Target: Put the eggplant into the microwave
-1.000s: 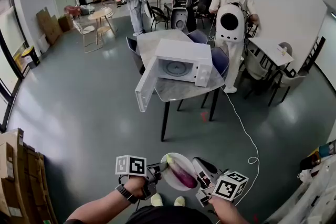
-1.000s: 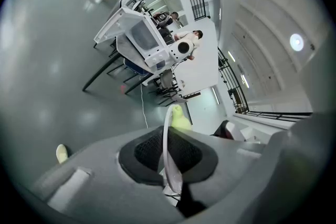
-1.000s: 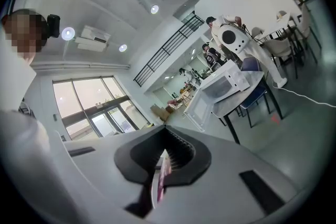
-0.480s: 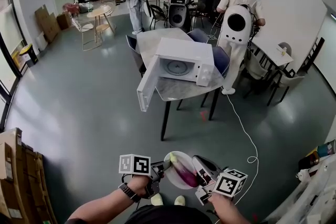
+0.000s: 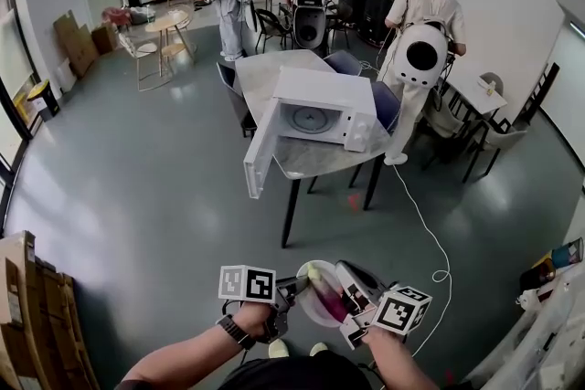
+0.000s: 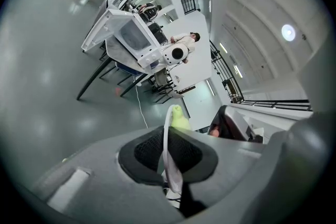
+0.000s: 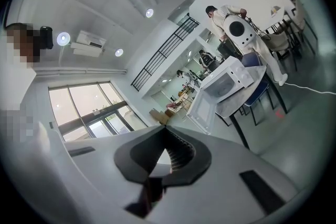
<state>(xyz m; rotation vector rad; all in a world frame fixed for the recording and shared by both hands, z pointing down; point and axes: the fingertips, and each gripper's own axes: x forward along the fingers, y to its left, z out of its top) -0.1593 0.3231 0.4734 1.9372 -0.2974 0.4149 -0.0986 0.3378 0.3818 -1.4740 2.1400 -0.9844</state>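
Fingers of the left gripper, black ribbed pads in smooth grey shells, are pinched on the thin white rim of a plate in the left gripper view. The eggplant shows its pale green stem end just past them.

In the right gripper view, the right gripper is closed on a white sliver of that plate.

In the head view, the glossy purple eggplant lies on the round plate between both grippers, well apart from the boxy white microwave, which stands with its door open on a table.
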